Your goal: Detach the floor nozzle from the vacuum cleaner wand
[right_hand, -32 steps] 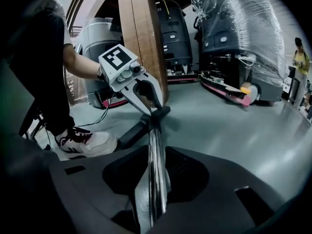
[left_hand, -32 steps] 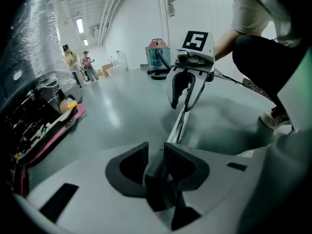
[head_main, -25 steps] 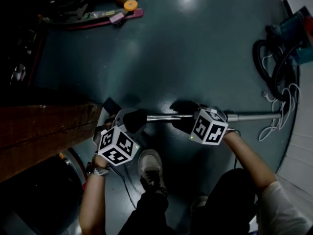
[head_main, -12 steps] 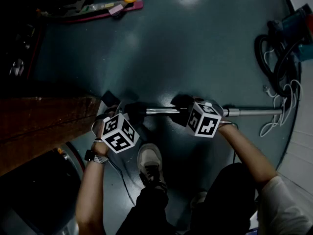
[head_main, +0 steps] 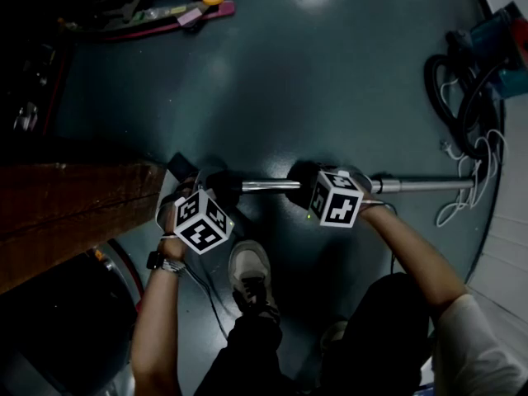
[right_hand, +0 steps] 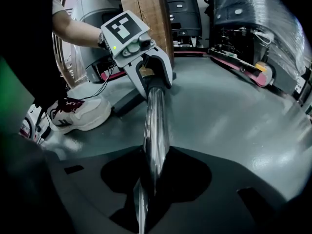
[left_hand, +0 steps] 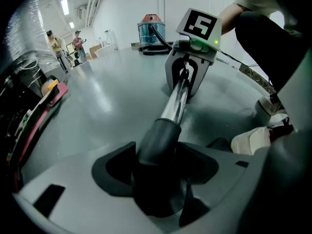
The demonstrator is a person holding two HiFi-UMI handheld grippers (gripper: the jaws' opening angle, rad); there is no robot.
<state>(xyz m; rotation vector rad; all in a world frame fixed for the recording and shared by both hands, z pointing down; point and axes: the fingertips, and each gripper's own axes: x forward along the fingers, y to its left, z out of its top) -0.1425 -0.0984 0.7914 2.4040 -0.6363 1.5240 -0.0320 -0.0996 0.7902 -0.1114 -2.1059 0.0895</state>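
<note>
The chrome wand lies level just above the floor. Its left end goes into a dark grey collar that leads to the black floor nozzle. My left gripper straddles that collar. Its jaws are opening, and the collar lies in the gap between them. Further right, my right gripper sits over the bare tube. Its jaws are closing with the tube between them, and dark space shows on either side. The two grippers face each other along the wand.
A vacuum canister with a coiled black hose and a white cable sits at the right. A wooden beam lies left of the nozzle. The person's shoe is just below the wand. Tools lie far back.
Both grippers have sunk onto the wand. The right one has slid a little left along the tube, and the left one has come up to the collar.
</note>
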